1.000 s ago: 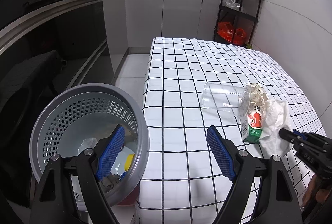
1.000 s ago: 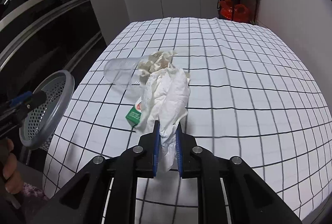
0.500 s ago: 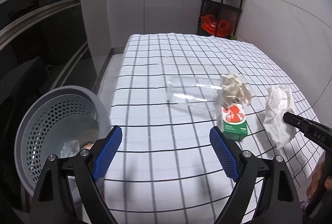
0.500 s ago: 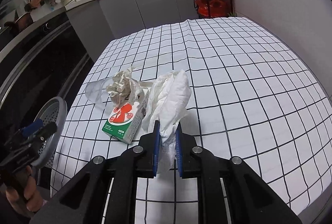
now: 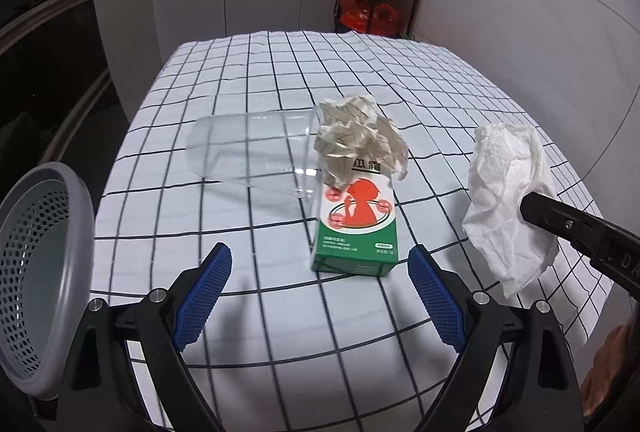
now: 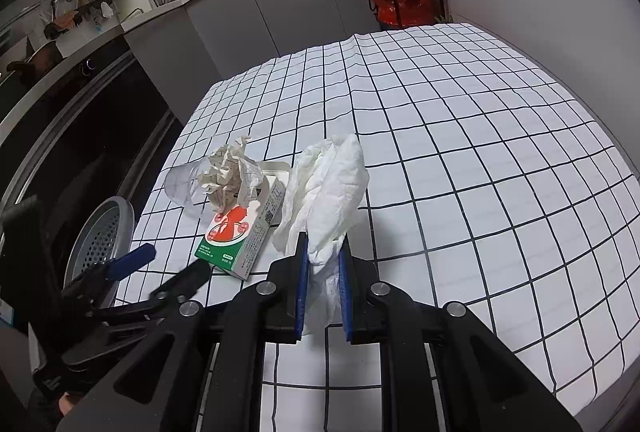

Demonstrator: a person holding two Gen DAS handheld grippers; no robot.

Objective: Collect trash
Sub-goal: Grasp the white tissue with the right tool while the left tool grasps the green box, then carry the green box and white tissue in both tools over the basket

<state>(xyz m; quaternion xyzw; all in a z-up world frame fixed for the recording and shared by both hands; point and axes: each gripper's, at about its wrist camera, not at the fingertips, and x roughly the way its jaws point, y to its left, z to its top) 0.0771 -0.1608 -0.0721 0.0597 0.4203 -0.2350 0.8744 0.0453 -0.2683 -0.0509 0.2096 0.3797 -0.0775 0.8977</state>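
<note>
Right wrist view: right tool (image 6: 323, 282) clamps the tissue (image 6: 328, 192) — box (image 6: 240, 232), cup (image 6: 182, 184), crumpled paper (image 6: 232, 172) remain near the desk's left edge; left tool (image 5: 316, 296) gapes empty.

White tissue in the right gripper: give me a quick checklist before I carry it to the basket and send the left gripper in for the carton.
1. Grip on the white tissue: ok, the right gripper is shut on its lower end.
2. Tissue free of other trash: cannot tell, it hangs close beside the green and white carton.
3. Gray perforated basket reachable: ok, it sits at the table's left edge, mouth facing the grippers.
4. Left gripper ready: ok, open and empty, the carton just ahead.
5. Carton free to lift: not ok, crumpled paper rests on its far end.
6. Clear plastic cup: not ok, lying on its side, rim by the carton.
</note>
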